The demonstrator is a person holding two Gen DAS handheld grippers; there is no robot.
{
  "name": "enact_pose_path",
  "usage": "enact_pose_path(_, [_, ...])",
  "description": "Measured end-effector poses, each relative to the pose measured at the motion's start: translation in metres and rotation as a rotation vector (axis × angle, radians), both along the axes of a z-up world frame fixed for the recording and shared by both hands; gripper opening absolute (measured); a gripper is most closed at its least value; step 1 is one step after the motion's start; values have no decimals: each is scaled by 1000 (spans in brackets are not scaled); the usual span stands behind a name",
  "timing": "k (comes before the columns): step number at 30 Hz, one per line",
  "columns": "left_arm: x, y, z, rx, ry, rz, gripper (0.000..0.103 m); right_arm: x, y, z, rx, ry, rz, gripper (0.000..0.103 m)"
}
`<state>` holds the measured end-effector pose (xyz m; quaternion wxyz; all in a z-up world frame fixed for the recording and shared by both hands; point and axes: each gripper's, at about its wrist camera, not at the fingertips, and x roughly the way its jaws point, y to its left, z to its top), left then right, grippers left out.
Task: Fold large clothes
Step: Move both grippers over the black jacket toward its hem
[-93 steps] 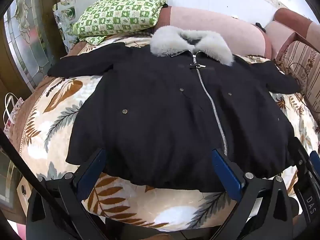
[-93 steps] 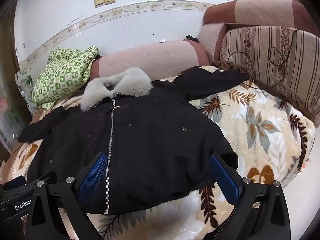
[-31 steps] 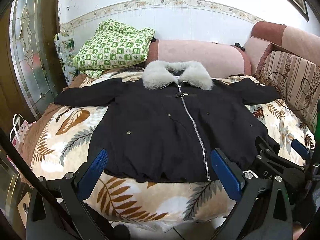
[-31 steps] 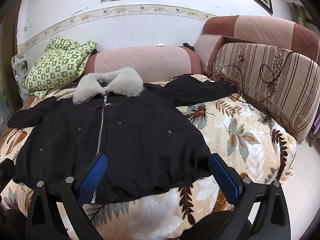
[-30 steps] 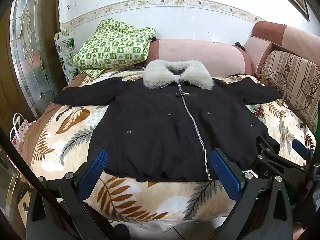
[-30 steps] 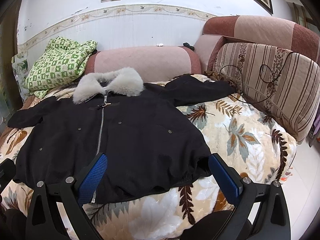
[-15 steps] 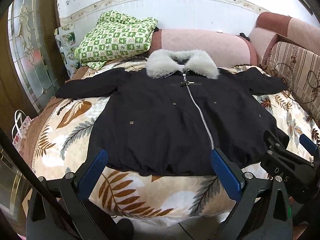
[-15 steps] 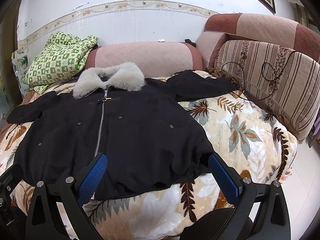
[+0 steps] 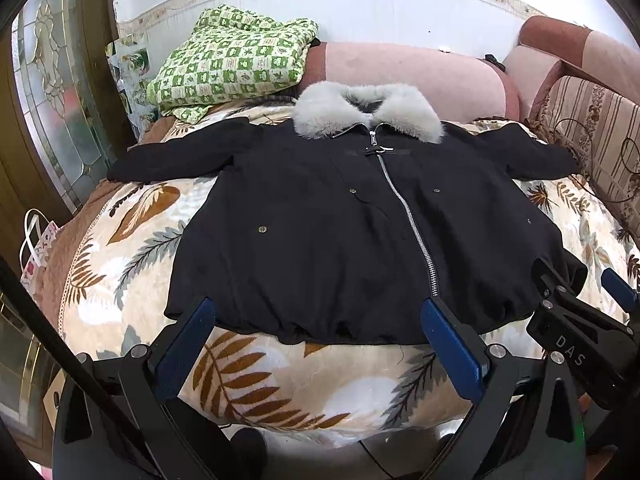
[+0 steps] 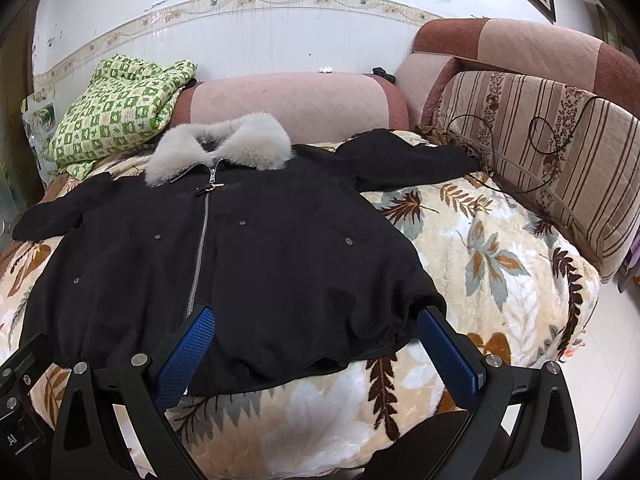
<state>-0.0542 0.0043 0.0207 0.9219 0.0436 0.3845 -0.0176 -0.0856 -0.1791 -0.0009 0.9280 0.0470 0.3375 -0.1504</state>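
Black jacket (image 9: 340,232), grey collar (image 9: 320,112)

One black jacket (image 9: 340,232), one green checked quilt (image 9: 236,66), two hand-held grippers, one leaf-patterned blanket (image 9: 132,264).

We are in a home living room: a pink corner sofa (image 10: 304,100) under a leaf-print blanket (image 10: 488,248), a green checked quilt (image 9: 236,64), and a stained-glass door (image 9: 52,92).
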Motion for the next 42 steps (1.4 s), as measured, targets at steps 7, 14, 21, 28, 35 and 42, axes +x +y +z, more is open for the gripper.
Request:
enact_pose_path(7, [4, 0, -5, -2, 21, -1, 102, 1, -2, -2, 7, 8, -1, 102])
enact_pose_path(14, [8, 2, -12, -8, 52, 4, 102, 3, -3, -8, 16, 27, 1, 102])
enact_pose_path(21, [10, 2, -16, -7, 64, 4, 102, 6, -3, -11, 17, 39, 5, 102])
enact_pose_path(28, [12, 1, -21, -22, 77, -1, 102, 9, -3, -17, 23, 56, 7, 102])
enact_pose_path(35, [15, -2, -28, -16, 99, -4, 102, 10, -7, -21, 31, 67, 0, 102])
enact_pose_path(42, [21, -3, -37, -9, 122, -2, 102, 14, -9, -27, 38, 81, -4, 102])
